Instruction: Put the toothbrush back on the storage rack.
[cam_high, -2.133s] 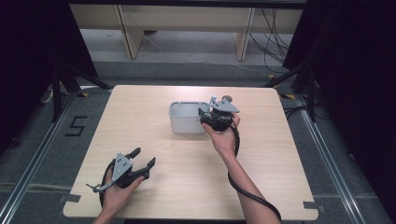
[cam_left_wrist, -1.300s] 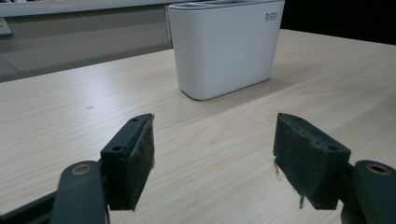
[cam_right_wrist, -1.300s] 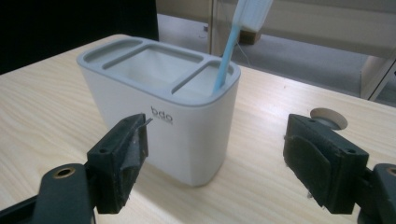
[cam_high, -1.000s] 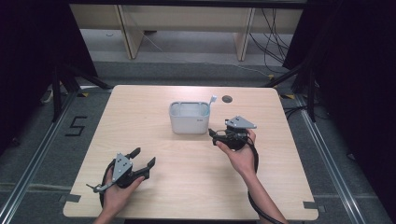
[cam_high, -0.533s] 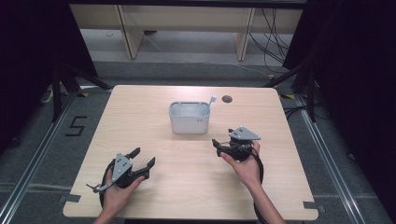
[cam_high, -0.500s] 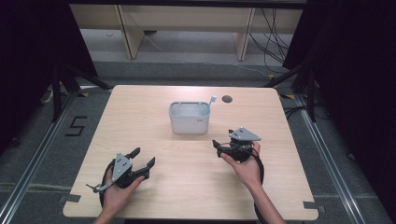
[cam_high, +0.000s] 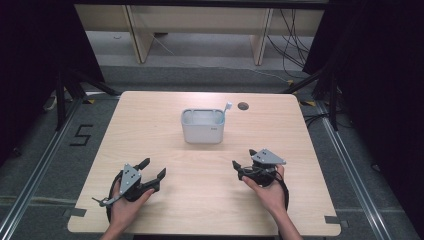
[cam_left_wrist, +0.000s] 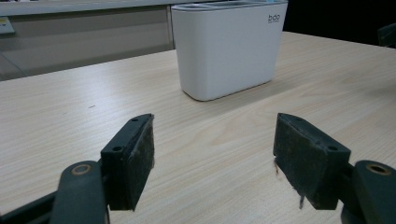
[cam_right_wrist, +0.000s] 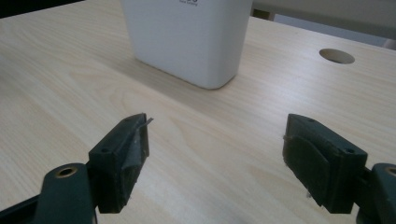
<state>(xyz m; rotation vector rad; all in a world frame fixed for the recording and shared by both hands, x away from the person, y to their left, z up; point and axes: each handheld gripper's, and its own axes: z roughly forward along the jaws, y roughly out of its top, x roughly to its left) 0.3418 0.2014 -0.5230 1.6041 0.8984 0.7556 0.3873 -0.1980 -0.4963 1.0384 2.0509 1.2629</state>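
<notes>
Both hands are coming in from the bottom edge of the high view, resting low on the light wood counter (cam_high: 165, 125). Left hand (cam_high: 125, 207) is gripping the left claw (cam_high: 152, 169) near the front-left part of the counter, jaws pointing fwd and to the right, spread wide w/ nothing between them. Right hand (cam_high: 267, 192) is holding the right claw (cam_high: 244, 159) at front-right, jaws angling fwd-left, also released and empty. White rectangular container (cam_high: 202, 126) is sitting upright mid-counter, well apart from both claws; a thin white handle (cam_high: 227, 108) is sticking up from its right rear corner. Round cable hole (cam_high: 243, 106) is just behind-right of the container.
</notes>
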